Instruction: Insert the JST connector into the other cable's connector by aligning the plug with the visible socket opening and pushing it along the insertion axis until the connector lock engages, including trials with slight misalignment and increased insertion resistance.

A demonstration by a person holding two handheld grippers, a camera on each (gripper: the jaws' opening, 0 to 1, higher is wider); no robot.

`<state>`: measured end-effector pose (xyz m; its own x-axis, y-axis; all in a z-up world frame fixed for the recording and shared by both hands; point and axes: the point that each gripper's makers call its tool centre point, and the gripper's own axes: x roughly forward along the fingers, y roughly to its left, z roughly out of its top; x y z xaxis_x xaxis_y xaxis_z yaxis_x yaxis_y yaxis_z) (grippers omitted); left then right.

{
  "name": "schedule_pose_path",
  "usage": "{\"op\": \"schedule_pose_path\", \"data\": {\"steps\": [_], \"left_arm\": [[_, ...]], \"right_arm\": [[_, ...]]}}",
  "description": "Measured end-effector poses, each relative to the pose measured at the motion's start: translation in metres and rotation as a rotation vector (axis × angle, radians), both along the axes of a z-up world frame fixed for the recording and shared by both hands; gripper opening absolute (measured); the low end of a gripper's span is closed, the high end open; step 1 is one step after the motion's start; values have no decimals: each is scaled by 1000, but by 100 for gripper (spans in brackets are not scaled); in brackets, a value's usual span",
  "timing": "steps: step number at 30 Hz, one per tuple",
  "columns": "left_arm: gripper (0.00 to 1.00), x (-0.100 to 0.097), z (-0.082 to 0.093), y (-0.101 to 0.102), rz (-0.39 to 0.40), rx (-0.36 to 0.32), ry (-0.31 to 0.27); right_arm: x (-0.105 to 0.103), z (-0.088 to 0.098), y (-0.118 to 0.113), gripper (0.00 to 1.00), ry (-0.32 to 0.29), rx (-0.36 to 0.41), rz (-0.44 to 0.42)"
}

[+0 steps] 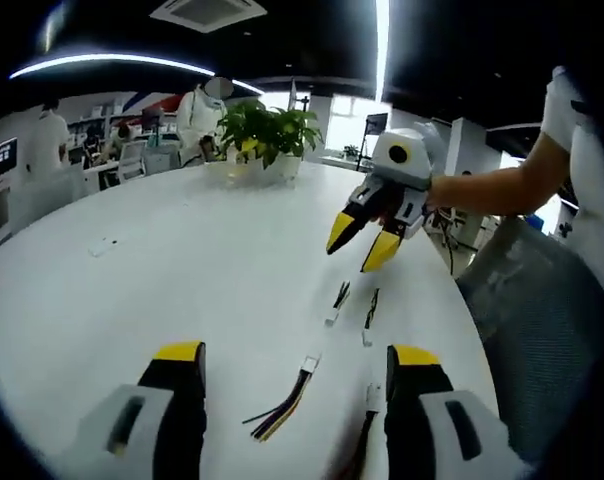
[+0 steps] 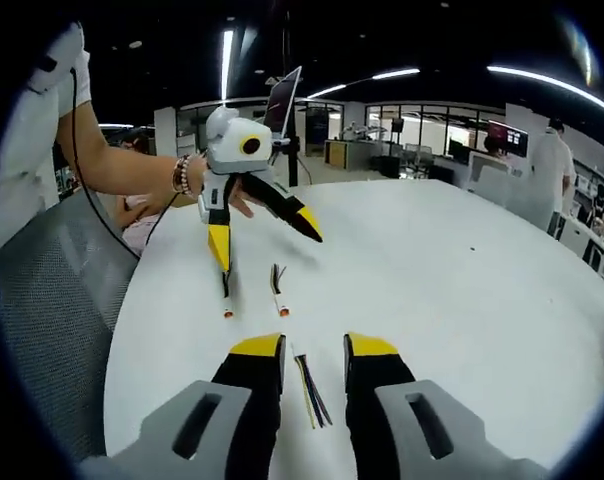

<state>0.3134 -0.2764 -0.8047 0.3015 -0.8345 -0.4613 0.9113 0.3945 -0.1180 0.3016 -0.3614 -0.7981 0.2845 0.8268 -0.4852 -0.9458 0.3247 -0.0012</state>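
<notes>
Several short JST cables lie loose on the white round table. In the left gripper view, one cable with a white connector and multicoloured wires lies between my left gripper's wide-open jaws. A second cable lies by the right jaw. Two more cables lie farther on, under my right gripper, which hovers open. In the right gripper view, dark wires lie on the table between my right gripper's open jaws. The left gripper hangs open above two cables.
A potted plant stands at the table's far side. A grey mesh chair sits against the table edge by the person holding the grippers. Desks, monitors and people fill the office behind.
</notes>
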Motion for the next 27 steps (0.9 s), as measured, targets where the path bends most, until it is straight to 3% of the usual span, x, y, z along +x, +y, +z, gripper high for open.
{"op": "schedule_pose_path", "data": {"steps": [5, 9, 14, 27], "left_arm": [[59, -6, -15, -2, -48, 44, 0], [49, -10, -17, -6, -76, 41, 2], [17, -13, -22, -9, -103, 46, 4], [16, -11, -34, -11, -108, 56, 32]], "right_arm": [[-5, -15, 7, 20, 25, -28, 33], [-9, -23, 11, 17, 25, -51, 69], [-11, -32, 17, 12, 27, -62, 98], [-9, -43, 15, 11, 37, -54, 71]]}}
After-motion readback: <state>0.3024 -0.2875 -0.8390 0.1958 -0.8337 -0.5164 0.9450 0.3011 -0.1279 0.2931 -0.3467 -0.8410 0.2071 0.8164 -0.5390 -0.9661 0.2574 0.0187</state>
